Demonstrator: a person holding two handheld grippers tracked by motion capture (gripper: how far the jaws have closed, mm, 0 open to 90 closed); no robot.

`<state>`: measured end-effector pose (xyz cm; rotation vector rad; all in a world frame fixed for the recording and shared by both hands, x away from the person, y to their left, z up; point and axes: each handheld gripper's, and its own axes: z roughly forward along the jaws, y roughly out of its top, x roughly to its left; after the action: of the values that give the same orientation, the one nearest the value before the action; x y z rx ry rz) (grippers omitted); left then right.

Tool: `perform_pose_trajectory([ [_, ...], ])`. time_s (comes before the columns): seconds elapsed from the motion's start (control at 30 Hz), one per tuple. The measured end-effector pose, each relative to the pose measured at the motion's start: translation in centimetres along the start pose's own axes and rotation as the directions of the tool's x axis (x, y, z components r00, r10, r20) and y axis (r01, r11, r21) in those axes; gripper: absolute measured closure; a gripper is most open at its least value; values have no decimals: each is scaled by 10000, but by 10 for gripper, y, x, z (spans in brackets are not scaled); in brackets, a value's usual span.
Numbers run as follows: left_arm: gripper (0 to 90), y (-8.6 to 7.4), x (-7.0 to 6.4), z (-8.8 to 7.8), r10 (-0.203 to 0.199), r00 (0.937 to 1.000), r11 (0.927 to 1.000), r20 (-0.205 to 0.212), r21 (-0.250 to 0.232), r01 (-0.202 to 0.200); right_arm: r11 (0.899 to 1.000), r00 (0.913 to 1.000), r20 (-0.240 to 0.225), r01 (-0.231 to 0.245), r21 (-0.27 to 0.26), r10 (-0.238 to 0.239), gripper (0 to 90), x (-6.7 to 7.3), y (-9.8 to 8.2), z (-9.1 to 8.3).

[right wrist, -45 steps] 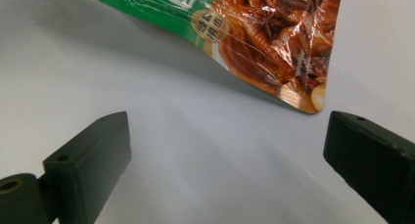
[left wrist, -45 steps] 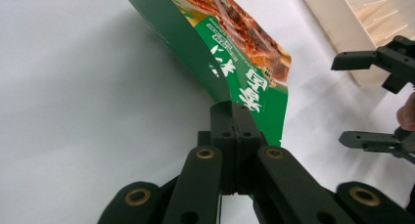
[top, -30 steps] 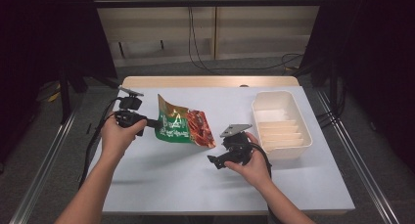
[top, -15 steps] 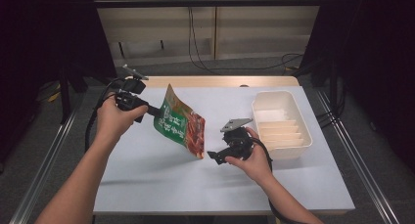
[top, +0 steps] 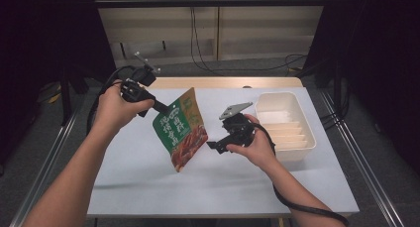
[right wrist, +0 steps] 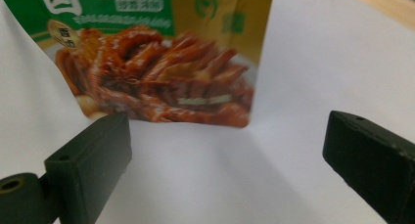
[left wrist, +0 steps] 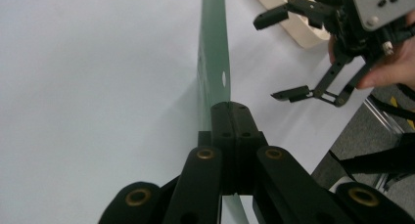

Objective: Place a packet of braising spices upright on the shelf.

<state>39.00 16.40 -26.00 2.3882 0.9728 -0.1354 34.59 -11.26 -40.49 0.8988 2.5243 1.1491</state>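
Fingers point(left wrist: 230, 131) of the left gripper point(top: 159, 106) pinch the snack pouch's point(top: 179, 130) top edge.

One snack pouch point(top: 178, 130), one white tray point(top: 285, 125), two grippers, one table point(top: 148, 182)

Bright, even overhead light on the white table point(top: 148, 187) — dark surroundings, soft shadows, close-ups slightly blurred

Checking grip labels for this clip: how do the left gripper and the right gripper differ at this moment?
The left gripper is shut on the edge of the food pouch and holds it off the white table; the right gripper is open and empty. The left gripper's fingers press together; the right gripper's fingers stand wide apart, aimed at the pouch's lower end. Both are black, hand-held, and raised above the table.
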Motion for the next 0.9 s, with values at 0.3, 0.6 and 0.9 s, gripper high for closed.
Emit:
perform_pose_trajectory([
  [0.3,900,5,-16,0,1026,9946,9940,159,355,-1031,9986,9989,-262,402,353,-393,8,-10,25,-14],
  [0.6,900,2,-22,1,1485,9889,9882,94,355,-1487,9820,9820,-947,1709,801,-1632,76,-16,49,-19],
  [0.9,900,0,-25,2,1693,9854,9851,200,270,-1698,9647,9672,-1144,2393,1096,-2269,89,-15,68,-20],
])
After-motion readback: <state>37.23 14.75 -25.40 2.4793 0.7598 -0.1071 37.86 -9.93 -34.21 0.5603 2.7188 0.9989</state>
